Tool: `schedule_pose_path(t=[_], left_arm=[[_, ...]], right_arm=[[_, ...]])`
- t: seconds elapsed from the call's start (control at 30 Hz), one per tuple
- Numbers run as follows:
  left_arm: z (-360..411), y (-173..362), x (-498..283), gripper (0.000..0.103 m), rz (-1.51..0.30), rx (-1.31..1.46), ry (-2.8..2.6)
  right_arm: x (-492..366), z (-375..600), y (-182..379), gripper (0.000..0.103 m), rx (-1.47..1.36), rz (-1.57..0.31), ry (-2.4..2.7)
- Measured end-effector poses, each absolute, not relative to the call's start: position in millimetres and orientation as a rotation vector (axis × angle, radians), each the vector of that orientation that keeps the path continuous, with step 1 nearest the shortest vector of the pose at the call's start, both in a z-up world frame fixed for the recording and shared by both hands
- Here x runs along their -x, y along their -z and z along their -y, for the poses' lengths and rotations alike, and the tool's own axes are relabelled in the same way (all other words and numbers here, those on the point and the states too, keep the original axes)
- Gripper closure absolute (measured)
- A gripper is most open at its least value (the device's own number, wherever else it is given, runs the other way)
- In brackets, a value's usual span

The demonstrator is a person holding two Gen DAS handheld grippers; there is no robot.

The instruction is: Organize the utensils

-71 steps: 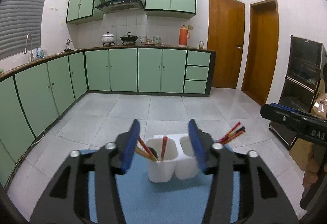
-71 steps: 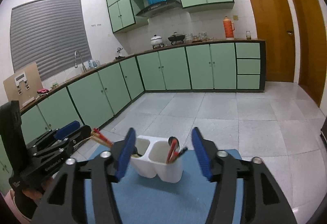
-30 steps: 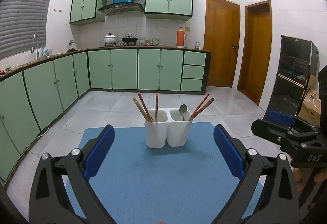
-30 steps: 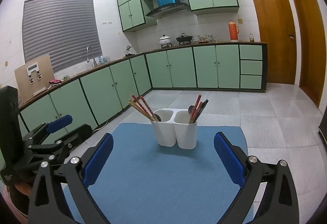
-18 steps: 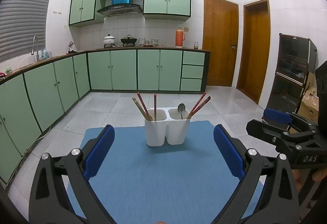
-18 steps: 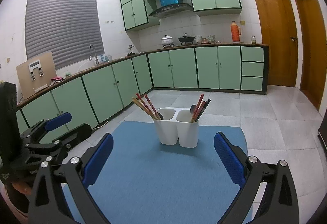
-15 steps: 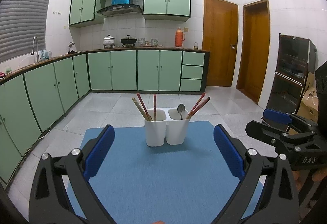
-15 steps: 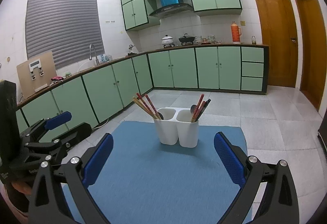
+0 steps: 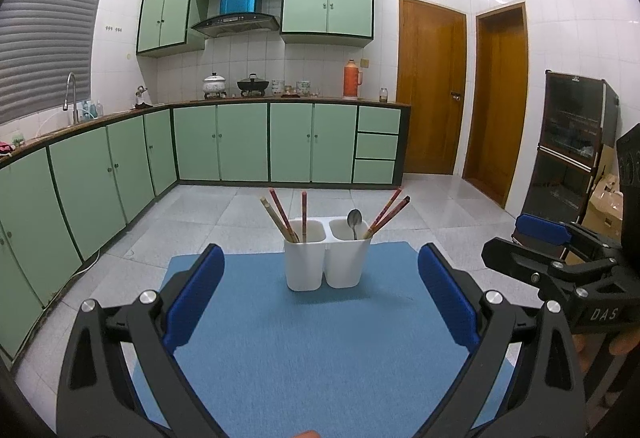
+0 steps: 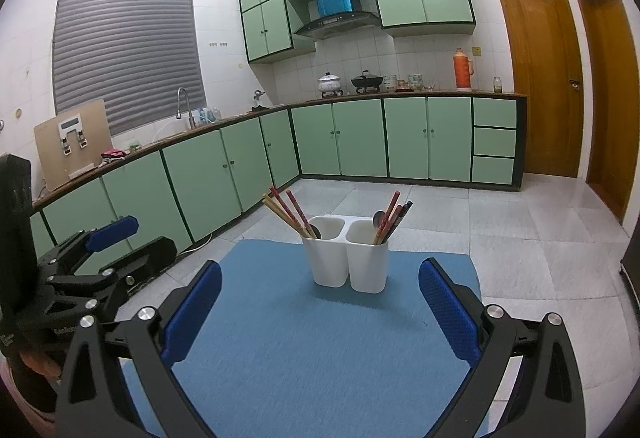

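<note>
A white two-compartment utensil holder [image 9: 324,258] stands upright near the far edge of a blue mat [image 9: 312,350]. Its left compartment holds chopsticks [image 9: 280,214] leaning left; the right compartment holds a spoon [image 9: 354,219] and more chopsticks [image 9: 386,212] leaning right. The left gripper [image 9: 320,294] is spread wide and empty, well short of the holder. The right gripper [image 10: 320,298] is likewise released and holds nothing. Green kitchen cabinets [image 9: 240,146] line the walls behind.
</note>
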State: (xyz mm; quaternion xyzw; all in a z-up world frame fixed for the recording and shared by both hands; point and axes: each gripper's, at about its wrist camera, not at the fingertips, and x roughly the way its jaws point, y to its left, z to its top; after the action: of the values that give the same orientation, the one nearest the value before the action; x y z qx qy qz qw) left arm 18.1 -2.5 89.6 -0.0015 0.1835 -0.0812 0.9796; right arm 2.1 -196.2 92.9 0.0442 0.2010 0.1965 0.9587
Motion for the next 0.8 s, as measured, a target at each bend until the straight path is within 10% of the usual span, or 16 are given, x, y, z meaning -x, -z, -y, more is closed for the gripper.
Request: schedule_pose_path(t=[0.8], left_arm=[[2.0, -88.8, -18.1, 0.008, -0.37, 0.004, 0.164]], right_arm=[[-0.9, 195.1, -93.7, 0.006, -0.085, -0.409, -0.399]])
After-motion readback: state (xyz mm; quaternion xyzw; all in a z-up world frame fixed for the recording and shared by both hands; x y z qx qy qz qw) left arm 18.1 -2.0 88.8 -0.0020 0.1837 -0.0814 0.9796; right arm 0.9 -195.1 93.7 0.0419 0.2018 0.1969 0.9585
